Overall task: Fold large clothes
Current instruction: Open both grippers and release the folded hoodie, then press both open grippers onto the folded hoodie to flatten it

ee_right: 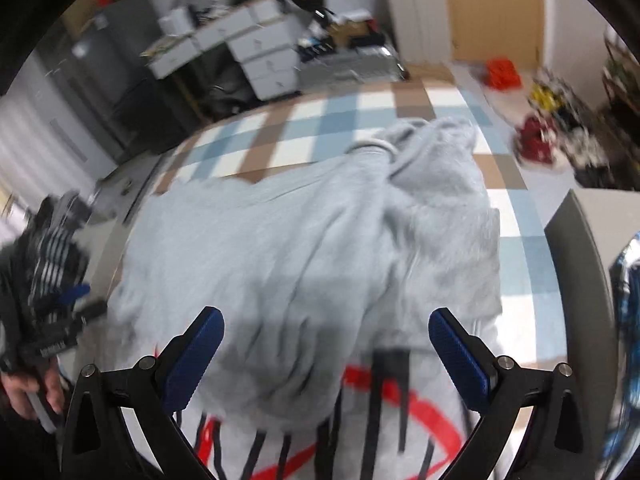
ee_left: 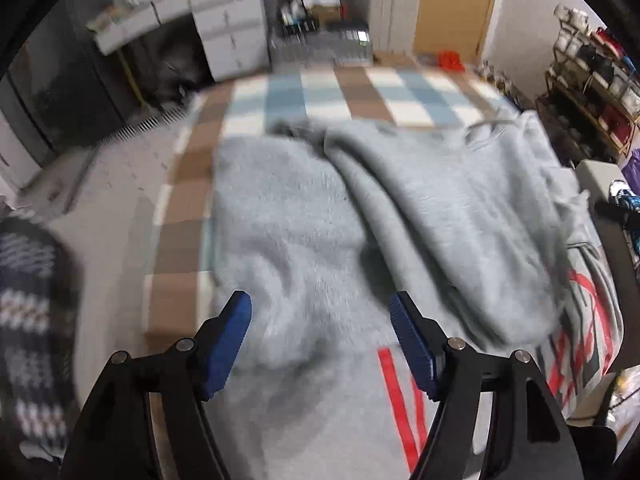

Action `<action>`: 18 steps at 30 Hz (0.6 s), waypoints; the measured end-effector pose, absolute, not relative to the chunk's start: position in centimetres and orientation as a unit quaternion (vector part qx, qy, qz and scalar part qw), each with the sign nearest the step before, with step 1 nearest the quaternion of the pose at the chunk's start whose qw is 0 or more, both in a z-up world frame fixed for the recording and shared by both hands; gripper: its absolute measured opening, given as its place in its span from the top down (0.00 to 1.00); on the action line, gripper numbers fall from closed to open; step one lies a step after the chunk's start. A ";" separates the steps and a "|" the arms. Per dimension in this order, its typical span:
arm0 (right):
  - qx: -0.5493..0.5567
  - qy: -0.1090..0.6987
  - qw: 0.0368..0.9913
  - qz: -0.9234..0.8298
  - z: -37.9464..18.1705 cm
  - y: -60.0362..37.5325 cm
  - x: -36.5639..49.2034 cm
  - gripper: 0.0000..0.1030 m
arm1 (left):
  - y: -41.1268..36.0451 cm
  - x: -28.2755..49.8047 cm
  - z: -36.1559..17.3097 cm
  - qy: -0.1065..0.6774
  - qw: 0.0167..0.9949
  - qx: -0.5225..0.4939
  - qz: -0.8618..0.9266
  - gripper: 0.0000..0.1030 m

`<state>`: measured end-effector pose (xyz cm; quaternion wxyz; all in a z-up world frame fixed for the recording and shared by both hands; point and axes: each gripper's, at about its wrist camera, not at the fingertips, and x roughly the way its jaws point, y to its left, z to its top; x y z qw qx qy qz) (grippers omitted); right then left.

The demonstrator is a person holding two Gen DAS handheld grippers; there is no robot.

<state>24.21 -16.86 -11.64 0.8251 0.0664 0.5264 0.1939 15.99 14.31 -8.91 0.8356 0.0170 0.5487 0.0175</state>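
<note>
While the grey sweatshirt (ee_right: 304, 240) lies spread on the checked mat (ee_right: 280, 128), its fleecy fabric is creased, with one part folded over a red and black print. Left gripper (ee_left: 320, 328) and right gripper (ee_right: 326, 336) hover above it, jaws apart, gripping nothing.

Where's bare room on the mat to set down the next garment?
Free: the checked mat beyond the grey sweatshirt, toward the white drawers, and the strip on its right. Crowded: the floor clutter far right.
</note>
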 end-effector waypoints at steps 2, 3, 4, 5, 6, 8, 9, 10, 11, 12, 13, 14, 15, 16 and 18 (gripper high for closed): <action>0.042 0.540 0.822 0.174 -12.7 -16.3 26.8 0.00 | 15.7 18.3 -11.4 0.575 0.818 -0.009 0.021 0.34; 0.021 0.551 0.820 0.157 -13.5 -15.8 28.0 0.00 | 16.3 19.0 -12.3 0.587 0.809 -0.022 0.021 0.34; 0.009 0.561 0.815 0.146 -14.3 -15.6 28.8 0.00 | 16.8 19.9 -13.7 0.602 0.797 -0.034 0.025 0.34; -0.009 0.579 0.803 0.136 -15.5 -15.3 29.8 0.00 | 17.0 20.5 -14.6 0.613 0.789 -0.041 0.023 0.34; -0.031 0.602 0.788 0.126 -17.0 -14.9 30.6 0.00 | 16.9 21.2 -15.9 0.621 0.783 -0.028 0.029 0.34; -0.073 0.634 0.762 0.111 -19.7 -14.2 31.2 0.00 | 15.9 21.6 -16.3 0.607 0.794 0.018 0.031 0.26; -0.078 0.625 0.768 0.114 -19.9 -14.1 31.2 0.00 | 15.7 21.9 -16.4 0.607 0.794 0.026 0.030 0.24; -0.080 0.620 0.771 0.117 -19.8 -14.0 31.2 0.00 | 15.9 22.3 -16.6 0.608 0.793 0.020 0.028 0.23; -0.079 0.621 0.771 0.120 -19.9 -14.0 31.4 0.00 | 16.1 22.8 -16.8 0.609 0.793 0.015 0.025 0.20; -0.072 0.620 0.771 0.123 -20.1 -14.3 31.7 0.00 | 16.1 23.3 -16.9 0.609 0.793 0.019 0.019 0.19; -0.070 0.621 0.771 0.124 -20.2 -14.4 31.8 0.00 | 16.2 23.6 -17.1 0.609 0.793 0.023 0.013 0.16; -0.073 0.621 0.770 0.127 -20.3 -14.4 32.1 0.00 | 16.5 24.0 -17.2 0.611 0.792 0.021 0.005 0.14; -0.074 0.620 0.771 0.129 -20.2 -14.4 32.2 0.00 | 16.8 24.4 -17.3 0.612 0.791 0.015 0.001 0.14; -0.071 0.619 0.771 0.129 -20.1 -14.5 32.2 0.00 | 16.7 24.7 -17.4 0.612 0.791 0.021 -0.001 0.14; -0.068 0.616 0.774 0.129 -20.2 -14.5 33.0 0.00 | 16.5 25.0 -17.3 0.610 0.792 0.032 -0.003 0.14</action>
